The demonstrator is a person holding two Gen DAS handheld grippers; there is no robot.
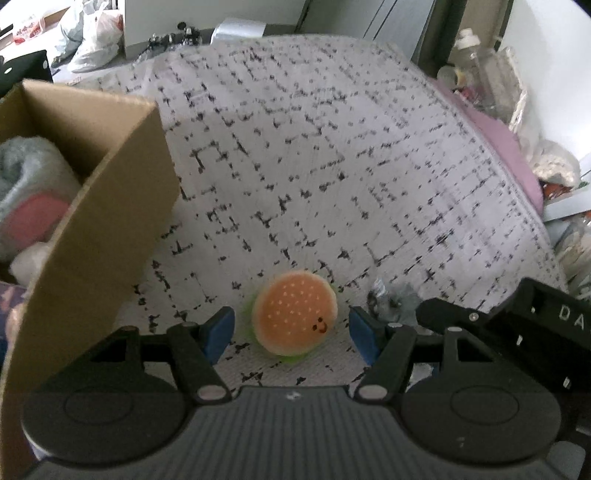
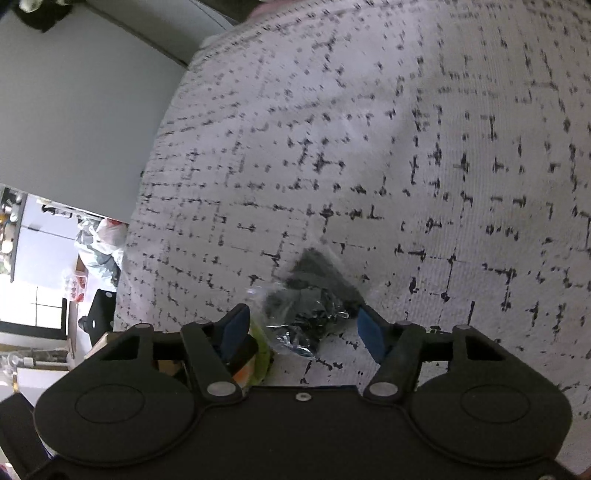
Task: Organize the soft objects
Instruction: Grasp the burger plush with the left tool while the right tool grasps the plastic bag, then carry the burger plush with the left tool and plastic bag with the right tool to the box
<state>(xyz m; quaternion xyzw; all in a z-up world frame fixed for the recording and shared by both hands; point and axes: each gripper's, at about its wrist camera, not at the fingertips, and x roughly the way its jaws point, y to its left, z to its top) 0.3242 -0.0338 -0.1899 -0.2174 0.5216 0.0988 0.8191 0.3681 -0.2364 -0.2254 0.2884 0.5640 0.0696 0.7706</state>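
The right gripper [image 2: 303,332] hovers with jaws wide apart around a dark item in crinkled clear wrap [image 2: 314,302]; it lies on a white black-flecked bedspread [image 2: 406,147].

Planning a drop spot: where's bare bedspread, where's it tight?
Free: the bedspread beyond the burger plush, right of the cardboard box. Crowded: the near edge, where burger plush and bagged dark item sit between open hand-held grippers; box already holds soft things.

A white bedspread [image 1: 332,155] with a broken black grid covers the bed, pale walls [image 2: 74,110] beyond its far edge, plastic bags [image 1: 92,33] on the floor, daylight through a window [image 2: 33,306].
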